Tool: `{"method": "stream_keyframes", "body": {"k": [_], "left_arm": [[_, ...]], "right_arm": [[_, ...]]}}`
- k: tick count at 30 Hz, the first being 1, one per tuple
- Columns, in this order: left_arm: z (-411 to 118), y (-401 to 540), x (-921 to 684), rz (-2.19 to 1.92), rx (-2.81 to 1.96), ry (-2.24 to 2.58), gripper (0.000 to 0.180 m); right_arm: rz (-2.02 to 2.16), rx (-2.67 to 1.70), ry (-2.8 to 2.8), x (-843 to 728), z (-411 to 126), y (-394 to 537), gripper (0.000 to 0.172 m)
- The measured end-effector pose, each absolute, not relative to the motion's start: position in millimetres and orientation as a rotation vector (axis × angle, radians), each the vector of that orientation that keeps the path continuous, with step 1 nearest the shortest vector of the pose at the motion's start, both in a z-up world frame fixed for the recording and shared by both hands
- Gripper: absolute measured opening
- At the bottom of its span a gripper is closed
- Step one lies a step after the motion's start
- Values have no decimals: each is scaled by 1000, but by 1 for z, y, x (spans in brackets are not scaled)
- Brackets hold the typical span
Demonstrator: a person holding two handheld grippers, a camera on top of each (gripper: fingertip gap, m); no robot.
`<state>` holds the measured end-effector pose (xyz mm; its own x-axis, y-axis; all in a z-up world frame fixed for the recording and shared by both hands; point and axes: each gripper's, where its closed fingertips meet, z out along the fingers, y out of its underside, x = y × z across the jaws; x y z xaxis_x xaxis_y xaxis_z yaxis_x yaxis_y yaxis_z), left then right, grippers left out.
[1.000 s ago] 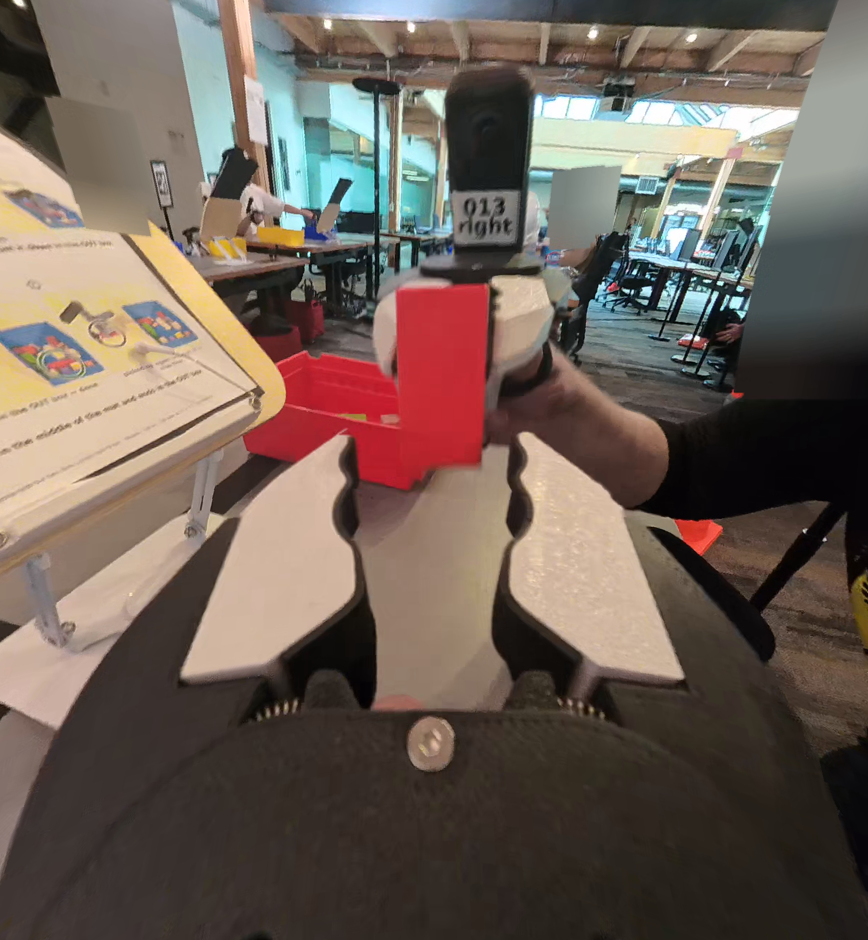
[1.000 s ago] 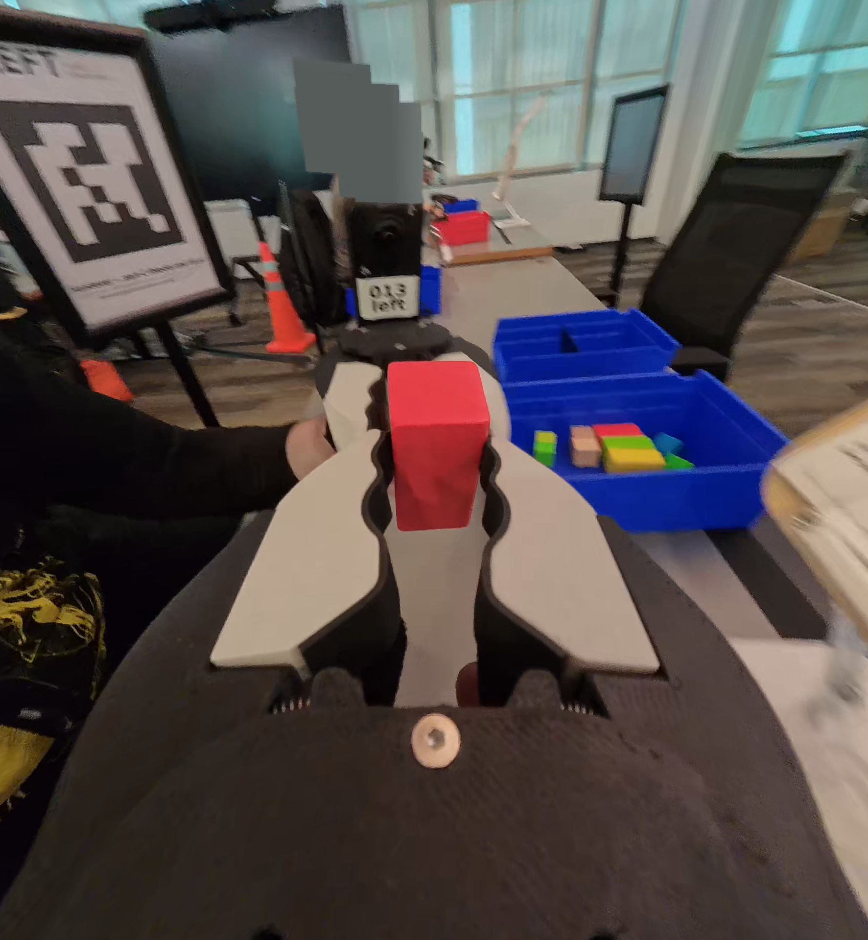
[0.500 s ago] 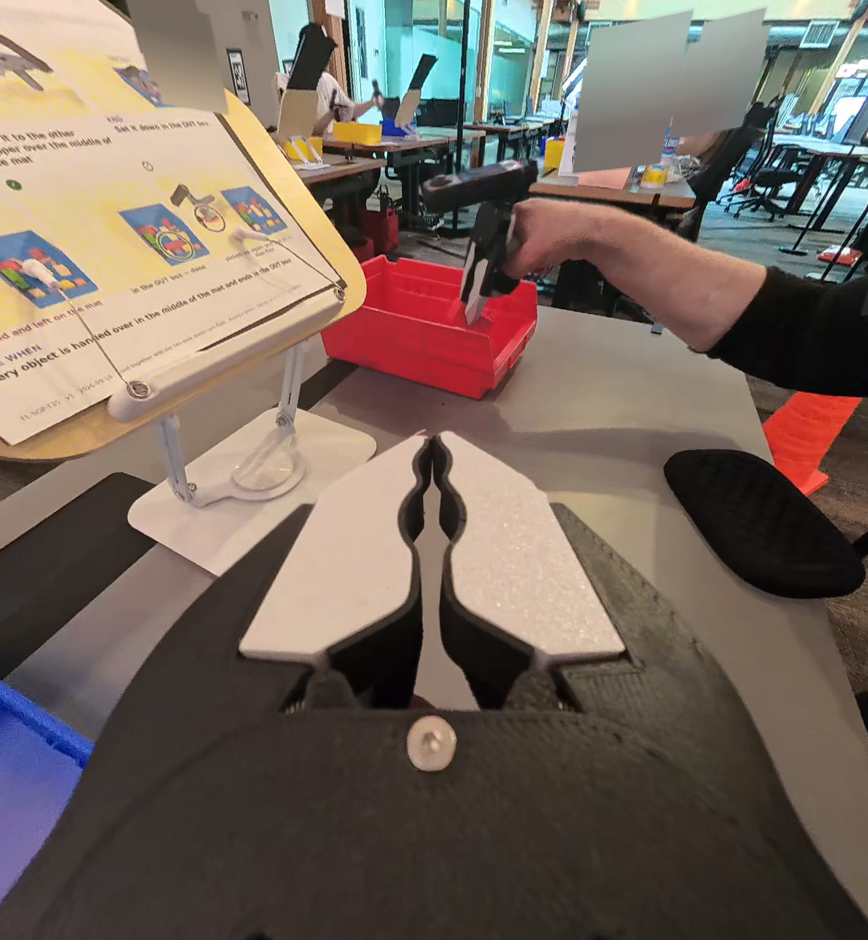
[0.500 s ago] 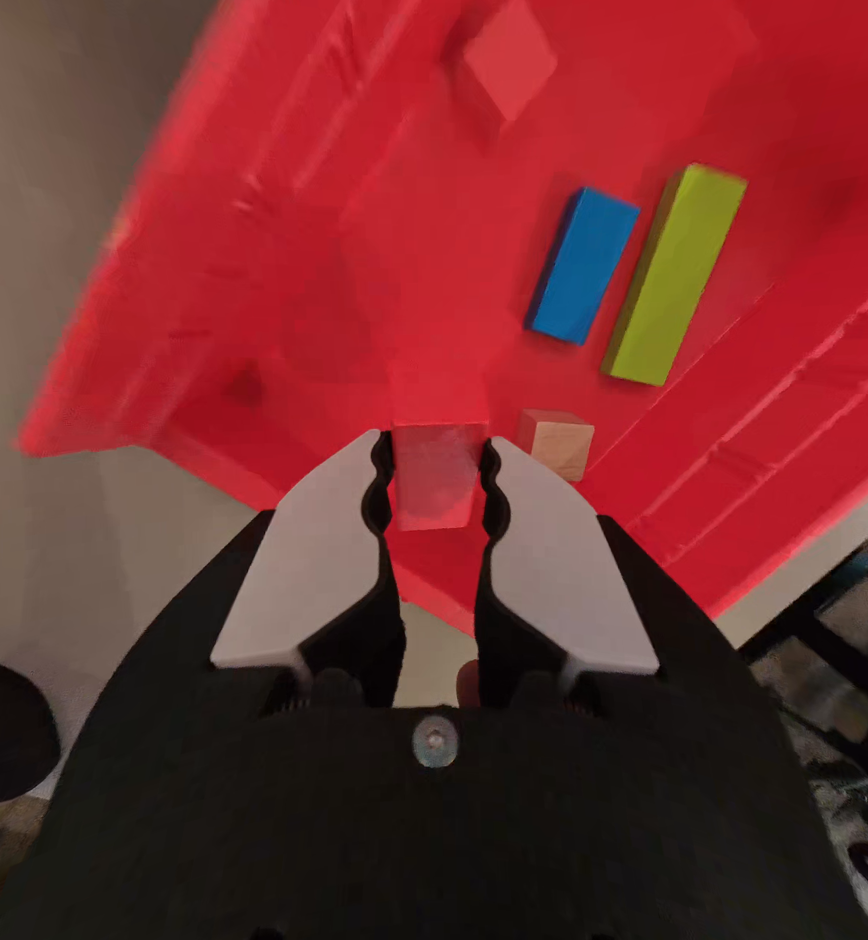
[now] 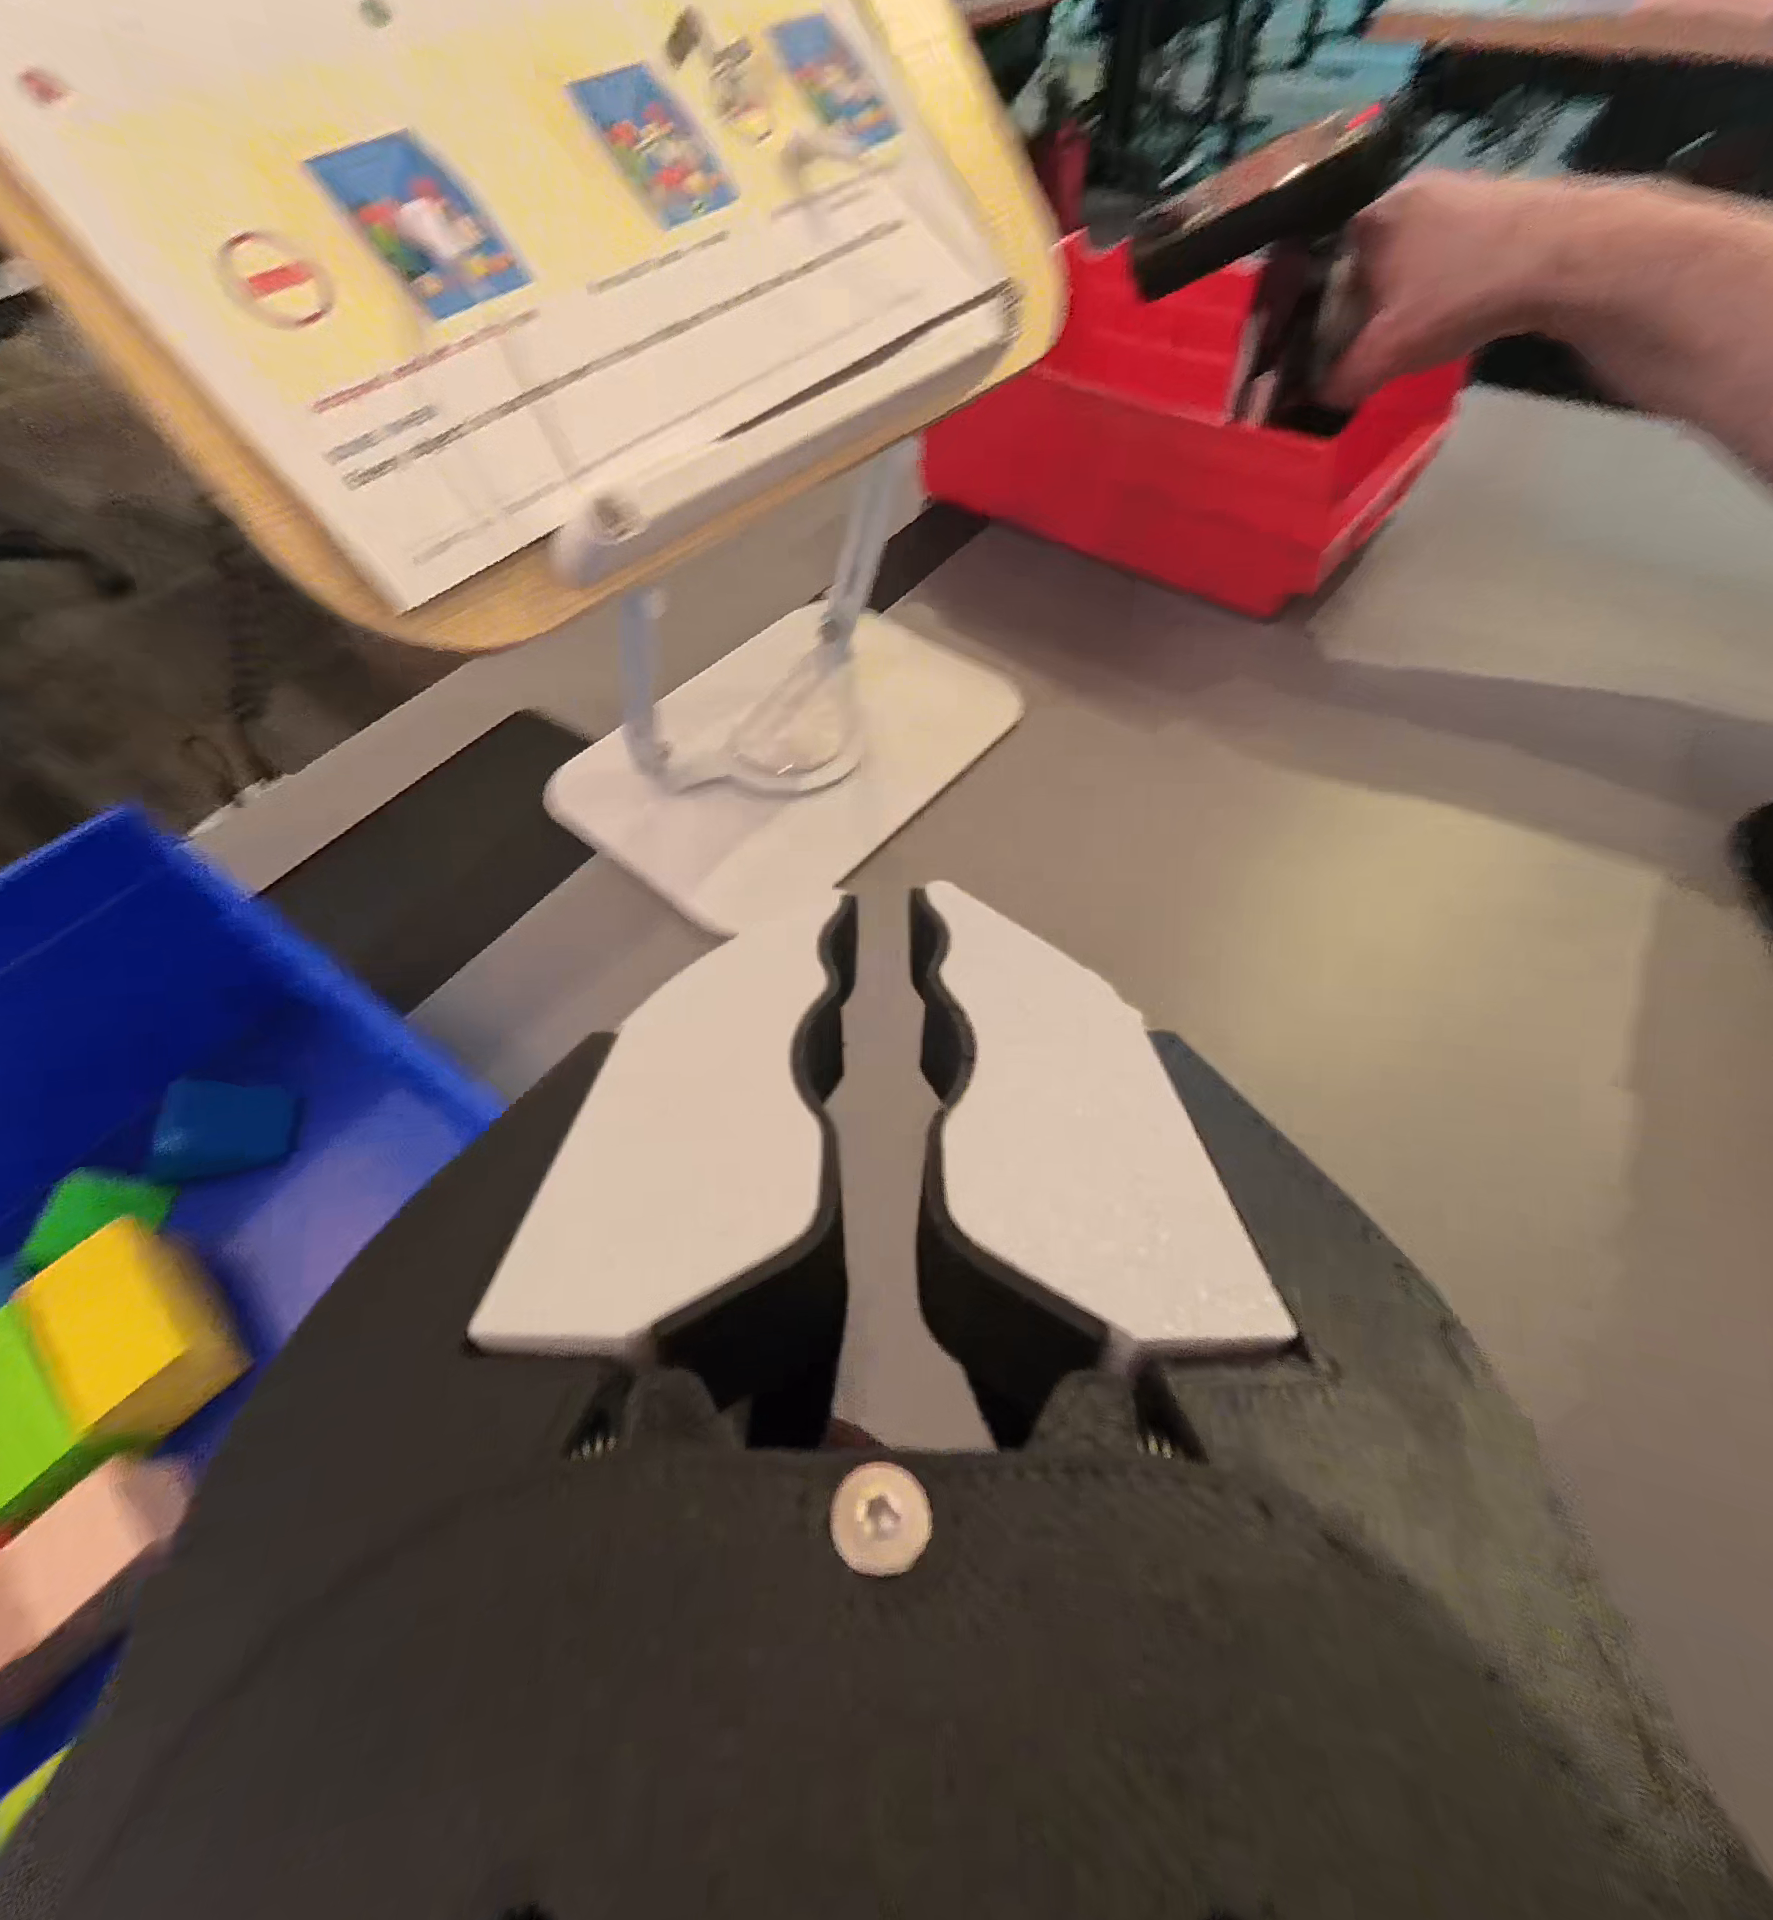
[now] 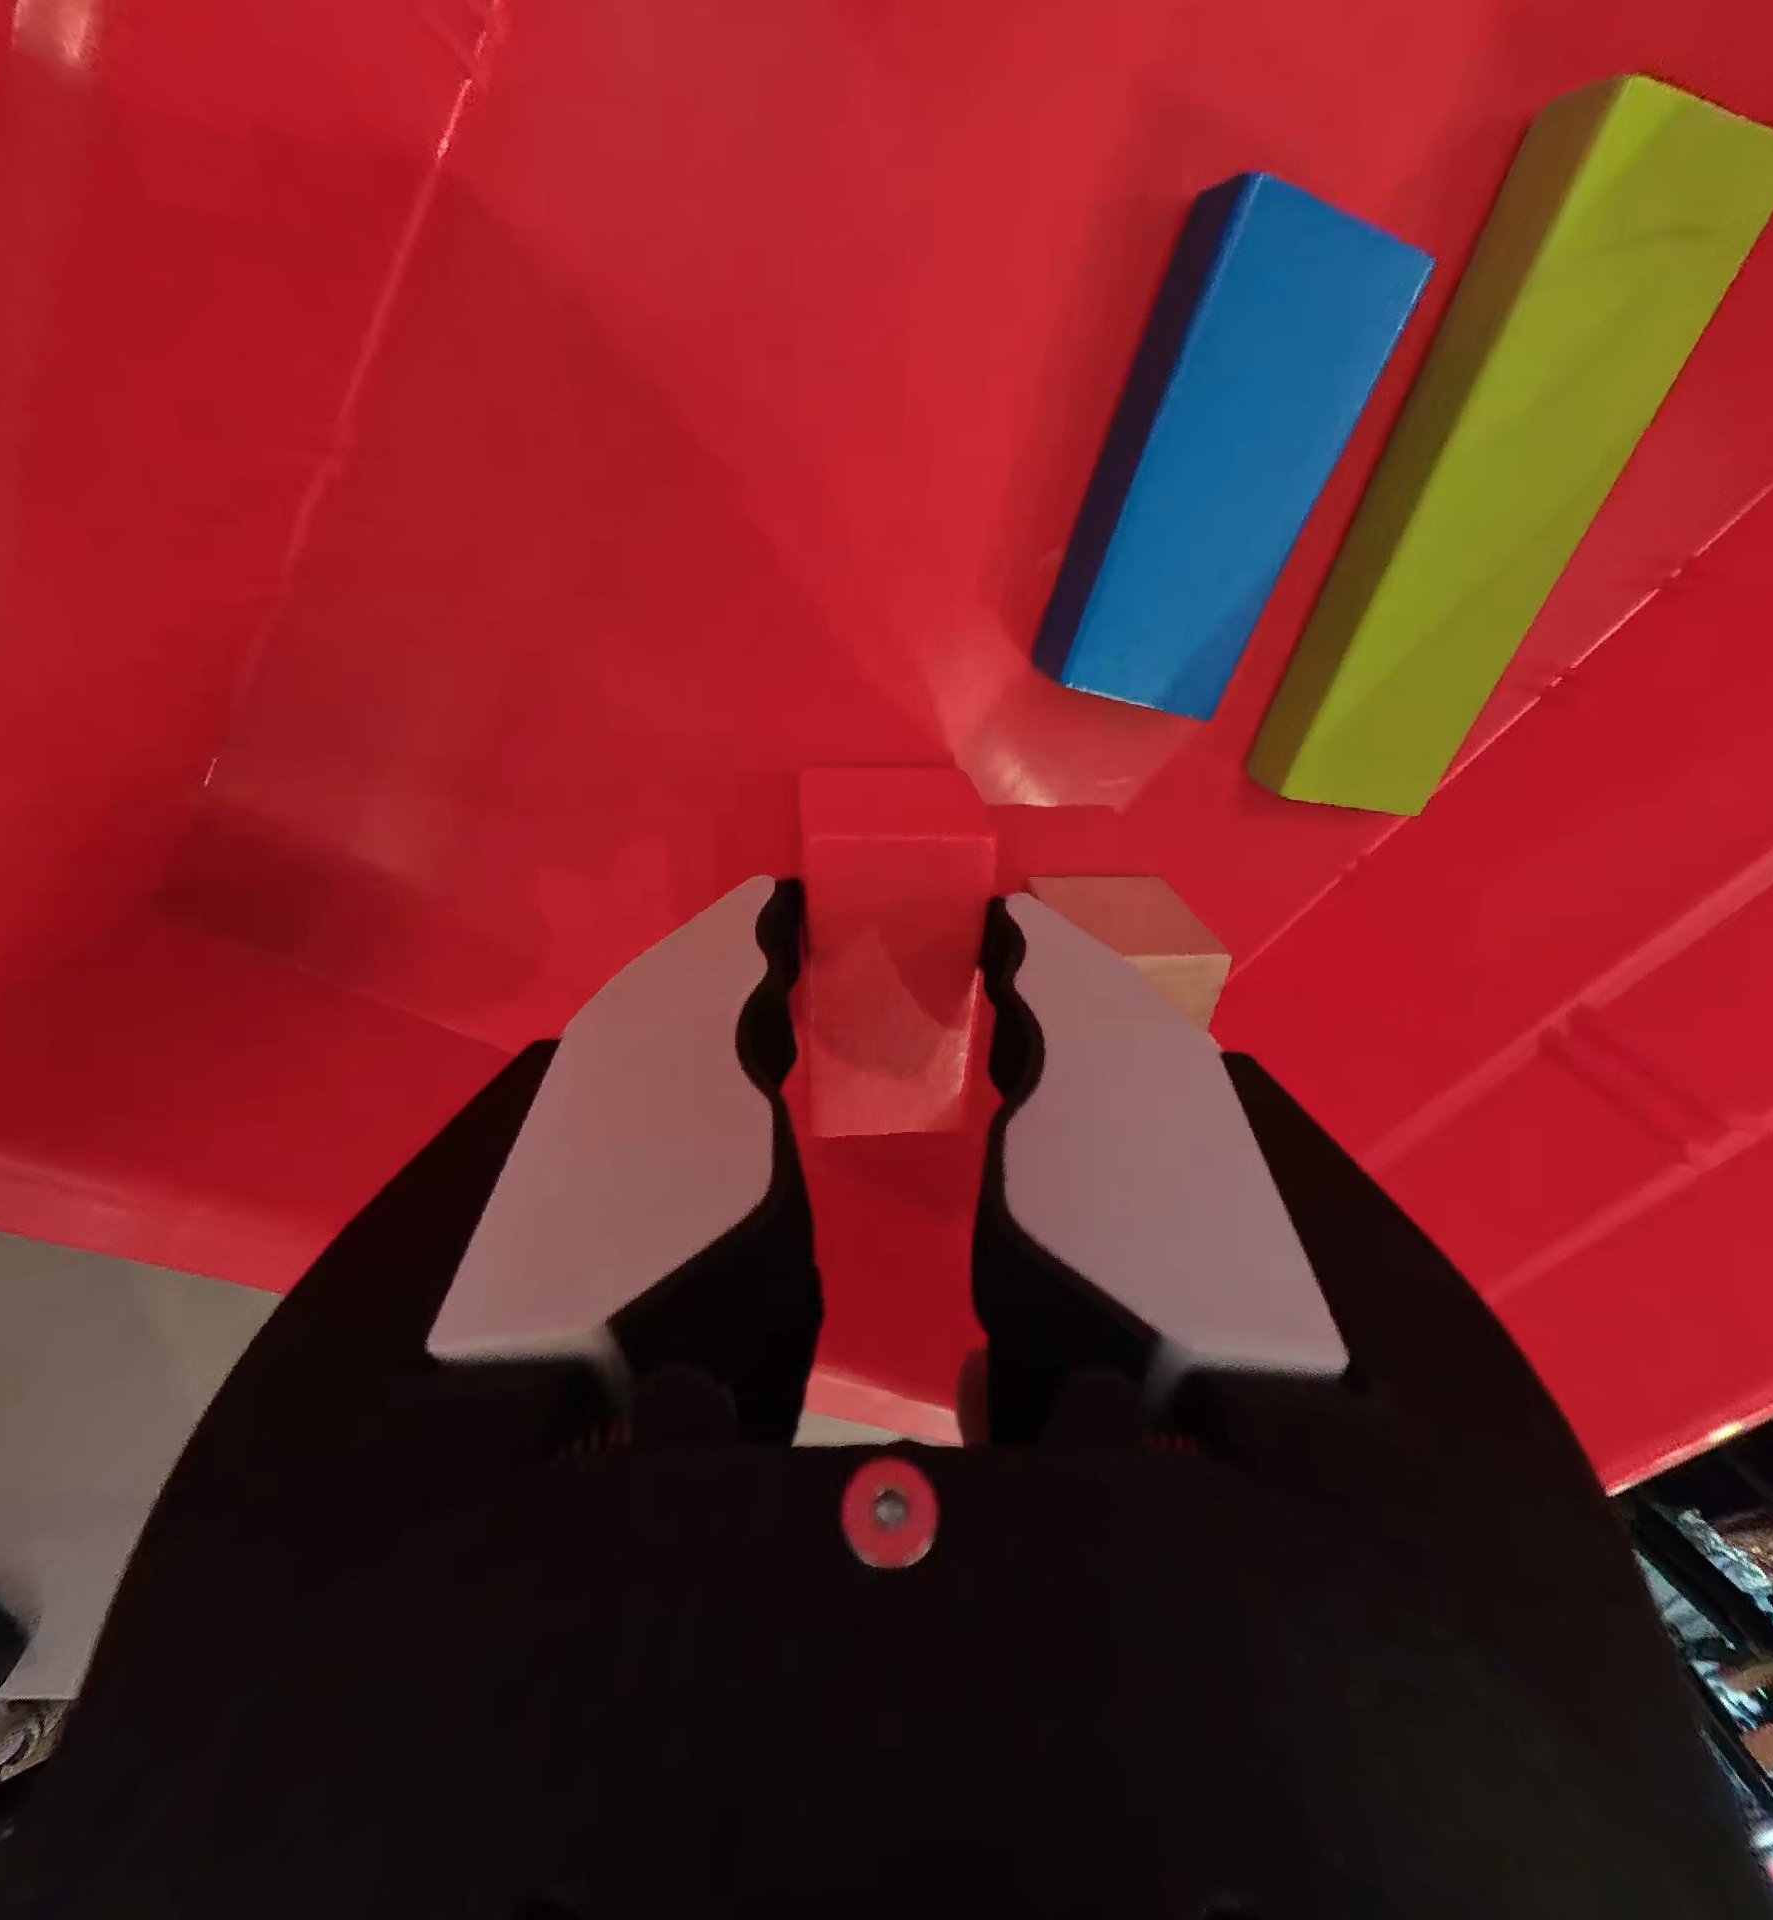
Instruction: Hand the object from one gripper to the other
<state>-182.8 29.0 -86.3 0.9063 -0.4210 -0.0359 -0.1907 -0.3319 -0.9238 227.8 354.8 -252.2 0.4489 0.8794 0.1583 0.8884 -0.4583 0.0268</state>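
Right wrist view: red bin (image 6: 446, 416) fills nearly the whole frame, seen from above, its floor close under the right tool (image 6: 892, 914). Grey desk (image 6: 82, 1351) shows only at lower left.

Inside the bin, largest first: a lime-green long block (image 6: 1526, 447), a blue block (image 6: 1235, 447) just beside it, both lying flat and well apart from the tool; a small natural-wood cube (image 6: 1142, 935) just beside the right-hand fingertip.

Right tool: jaws partly closed, pads pressed on both sides of a red block (image 6: 892, 977). The block's long axis runs forward along the fingers, its far end poking past the tips toward the bin floor. Cannot tell whether that end touches the floor yet.

Left wrist view, blurred: desk (image 5: 1381, 935), a blue bin (image 5: 134, 987) of mixed blocks at lower left, a tilted instruction board on a white stand (image 5: 788, 769), the red bin (image 5: 1173, 488) at far right with a hand (image 5: 1433, 291) holding the other tool down into it.

Left tool (image 5: 882, 914): jaws a narrow slit apart, nothing between them, over bare desk, nearer the blue bin than the red.

Judgement: the pass looks done; the block belongs to the right side alone. The coming move turns on the drop straight ahead of the fingers: block end-on to the bin floor, wood cube crowding the right fingertip. Opening there risks the block toppling onto that cube.
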Motion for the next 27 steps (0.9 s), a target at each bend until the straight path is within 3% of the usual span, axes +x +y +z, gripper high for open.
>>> {"method": "stream_keyframes", "body": {"k": [3, 5, 10, 14, 23, 27], "left_arm": [[-102, 36, -234, -42, -2060, 381, 28], [-112, 40, -265, 46, -2146, 339, 40], [-146, 70, -322, 97, -2322, 223, 47], [-194, 106, -359, 257, -2491, 293, 63], [-259, 166, -397, 353, -2709, 349, 57], [-255, 171, -389, 283, -2687, 437, 35]], "right_arm": [[-266, -2591, -1586, 229, -244, 354, 54], [-236, -2557, -1566, 224, -234, 349, 56], [-198, -2444, -1521, 212, -202, 338, 51], [-205, -2370, -1556, 200, -186, 324, 50], [-177, -2249, -1638, 174, -174, 302, 46], [-169, -2213, -1666, 166, -175, 299, 46]]}}
